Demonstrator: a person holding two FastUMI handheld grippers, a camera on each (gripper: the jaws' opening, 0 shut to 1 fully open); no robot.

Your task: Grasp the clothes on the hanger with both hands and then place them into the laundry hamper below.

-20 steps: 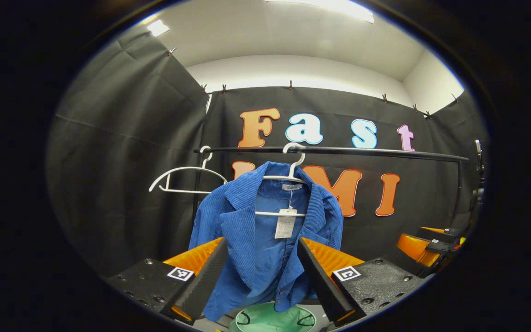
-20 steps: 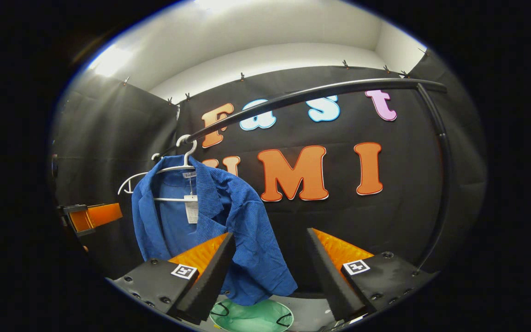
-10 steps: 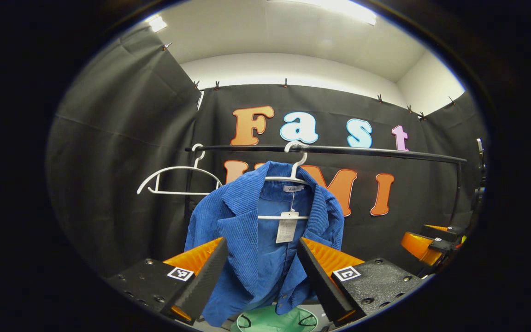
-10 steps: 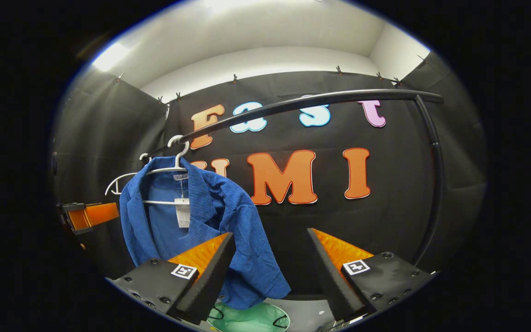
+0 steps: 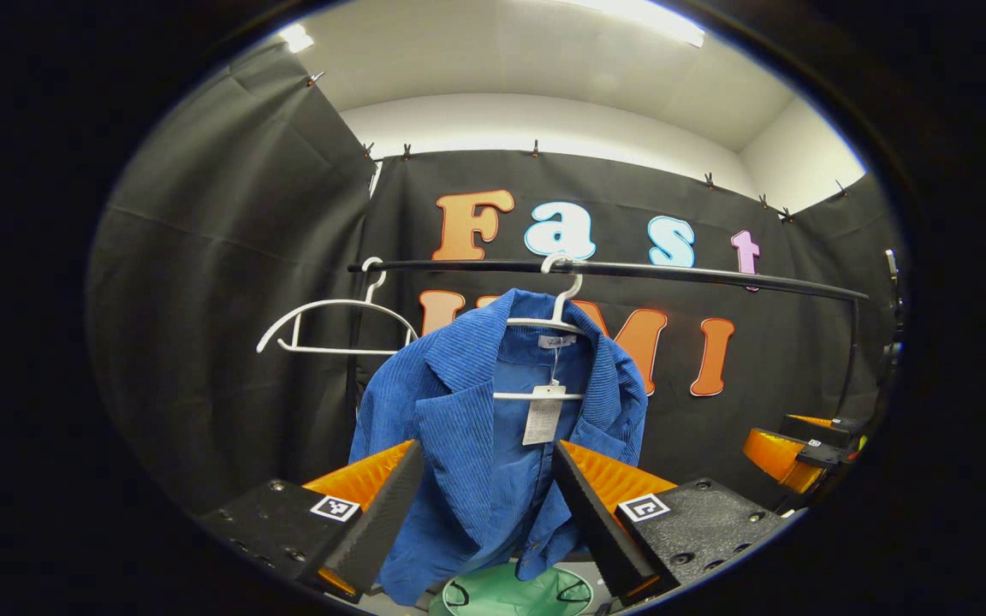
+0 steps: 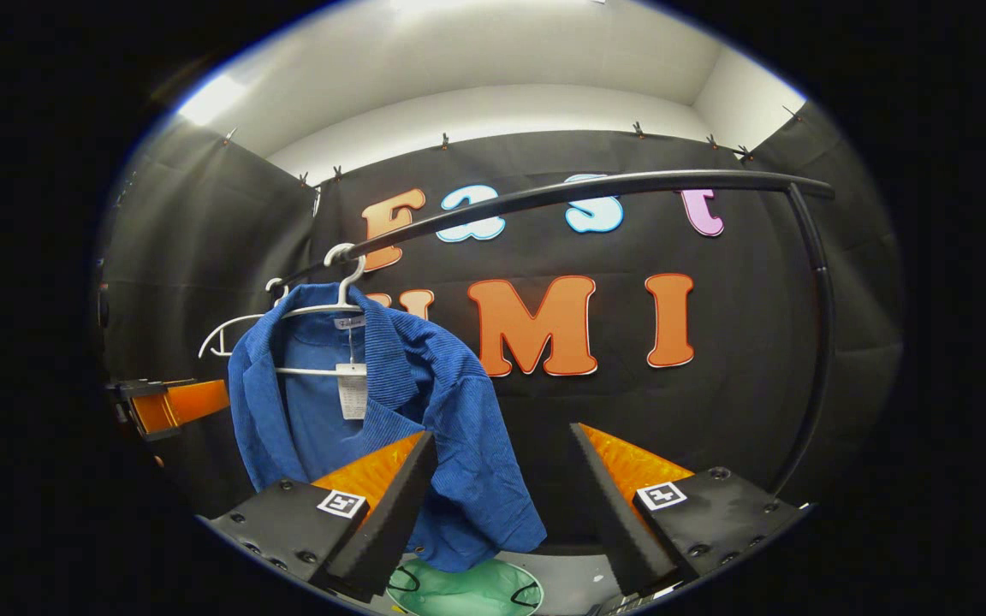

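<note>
Still hung: blue jacket (image 5: 493, 428) above green hamper (image 5: 510, 595).

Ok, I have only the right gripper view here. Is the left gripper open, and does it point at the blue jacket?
Observer: Yes. In the left gripper view the left gripper is open, and the blue jacket hangs centred between its two fingers. Neither finger presses on it.
Operator: And the empty hanger is half hidden behind the jacket for me. Is it apart from the jacket?
Observer: From the left side the whole empty hanger is visible. It hangs on the rail near the rail's end, beside the jacket. Its near tip reaches the jacket's shoulder, but I cannot tell whether they touch.
</note>
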